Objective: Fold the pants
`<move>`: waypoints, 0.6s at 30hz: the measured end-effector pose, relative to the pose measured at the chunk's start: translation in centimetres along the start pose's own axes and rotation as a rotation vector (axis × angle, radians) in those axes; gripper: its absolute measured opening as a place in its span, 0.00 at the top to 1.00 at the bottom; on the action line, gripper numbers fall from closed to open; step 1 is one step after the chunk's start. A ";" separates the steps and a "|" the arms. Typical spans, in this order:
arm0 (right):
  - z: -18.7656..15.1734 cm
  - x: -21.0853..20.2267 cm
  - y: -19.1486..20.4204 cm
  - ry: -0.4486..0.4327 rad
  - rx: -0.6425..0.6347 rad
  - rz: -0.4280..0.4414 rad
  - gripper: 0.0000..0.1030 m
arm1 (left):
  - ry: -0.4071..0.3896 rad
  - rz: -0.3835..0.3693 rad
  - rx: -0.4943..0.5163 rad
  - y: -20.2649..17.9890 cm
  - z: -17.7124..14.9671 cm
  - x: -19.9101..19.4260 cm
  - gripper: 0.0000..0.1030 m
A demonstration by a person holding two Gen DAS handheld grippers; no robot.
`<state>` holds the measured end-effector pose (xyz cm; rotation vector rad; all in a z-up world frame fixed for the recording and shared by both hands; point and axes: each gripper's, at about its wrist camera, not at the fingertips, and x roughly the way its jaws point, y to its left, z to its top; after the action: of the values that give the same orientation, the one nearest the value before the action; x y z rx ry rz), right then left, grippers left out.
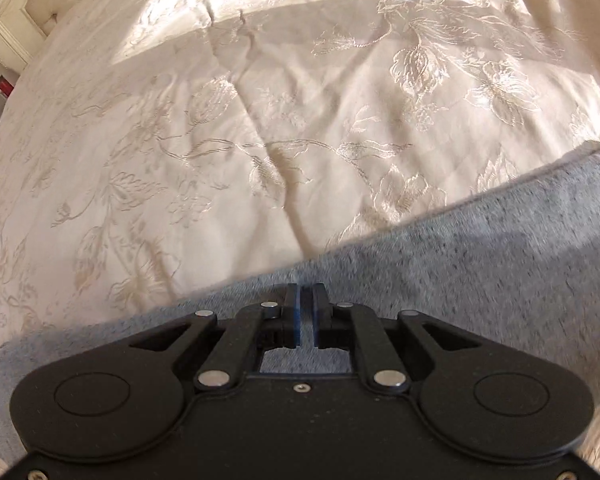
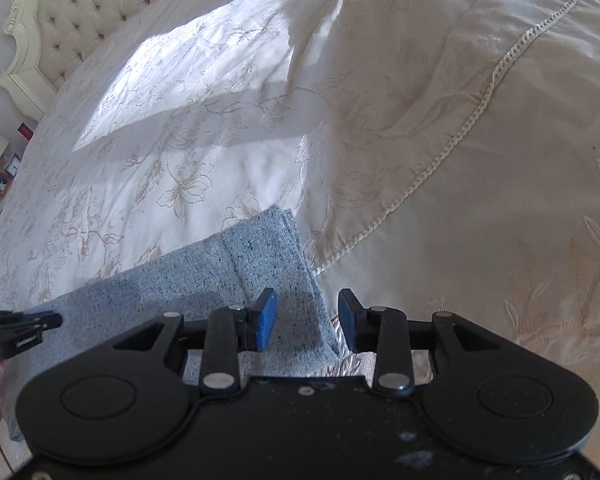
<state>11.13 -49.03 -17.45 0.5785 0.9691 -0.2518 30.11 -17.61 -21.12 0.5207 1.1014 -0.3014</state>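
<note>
Your right gripper (image 2: 307, 318) gapes, clear above the speckled grey knit pants (image 2: 260, 264) spread flat for folding; your left gripper (image 1: 306, 312) is nearly closed, apparently empty.

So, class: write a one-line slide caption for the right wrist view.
Open right hand-held gripper poised over folded grey-blue speckled fabric pants on a cream embroidered bedspread.
</note>
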 end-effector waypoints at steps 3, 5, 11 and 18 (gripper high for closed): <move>-1.6 -0.7 -0.1 0.003 0.012 0.011 0.62 | 0.050 0.010 -0.060 0.4 1.6 2.6 0.88; -2.6 -0.9 -0.1 0.006 0.023 0.018 0.62 | 0.050 0.034 -0.059 0.5 2.5 3.2 0.88; -4.3 -0.6 0.3 0.020 0.055 0.071 0.62 | 0.044 0.001 -0.177 3.0 3.8 1.1 0.87; -4.5 1.0 -1.6 0.014 0.293 0.100 0.60 | 0.022 0.017 -0.273 5.2 0.0 -3.4 0.87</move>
<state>7.82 -47.76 -20.81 0.8955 0.9197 -0.3037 31.11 -13.27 -16.72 0.2910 1.1379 -0.1272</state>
